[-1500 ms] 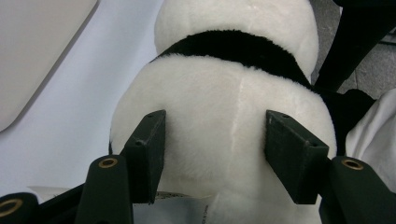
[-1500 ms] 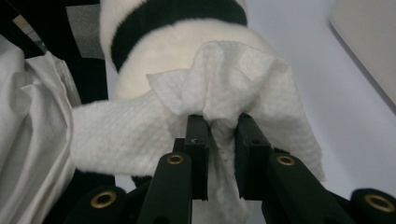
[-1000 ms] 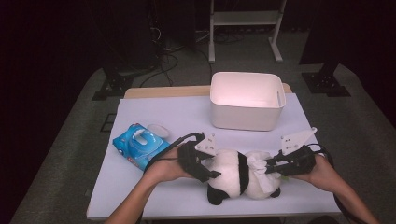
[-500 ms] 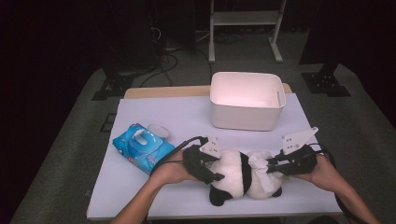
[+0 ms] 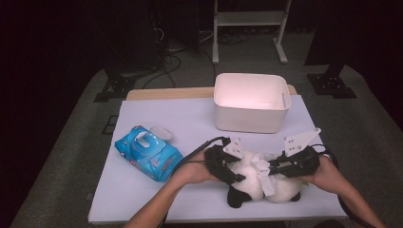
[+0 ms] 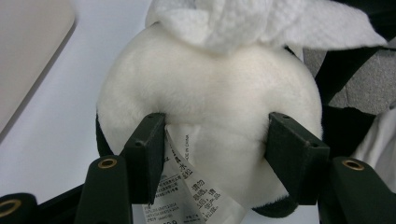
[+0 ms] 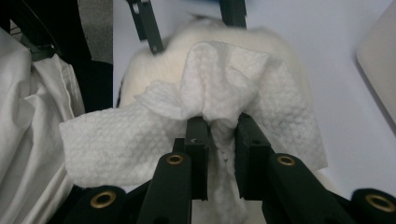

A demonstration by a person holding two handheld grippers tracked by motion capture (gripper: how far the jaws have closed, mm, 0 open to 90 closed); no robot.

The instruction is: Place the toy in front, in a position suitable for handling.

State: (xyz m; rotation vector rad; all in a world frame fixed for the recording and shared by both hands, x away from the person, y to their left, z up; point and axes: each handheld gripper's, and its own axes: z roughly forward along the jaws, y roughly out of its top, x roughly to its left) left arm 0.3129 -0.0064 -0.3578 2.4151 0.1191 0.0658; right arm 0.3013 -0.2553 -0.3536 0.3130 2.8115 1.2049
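Left hand-held gripper (image 6: 212,154) has just been closing; its jaws now clamp the plush panda (image 6: 210,102) on the counter (image 5: 199,123), steadying it. Right hand-held gripper (image 7: 219,135), nearly closed, pinches a wipe (image 7: 224,79) atop the panda for cleaning.

You see a plush toy (image 5: 252,183) in soft fleecy cloth, a dimpled paper wipe (image 7: 224,79), a glossy plastic wipes pack (image 5: 147,153), a matt tabletop (image 5: 190,118)

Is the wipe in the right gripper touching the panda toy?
Touching. In the right gripper view, the right gripper pinches the wipe, which lies draped against the panda toy's white fur with no gap between them.
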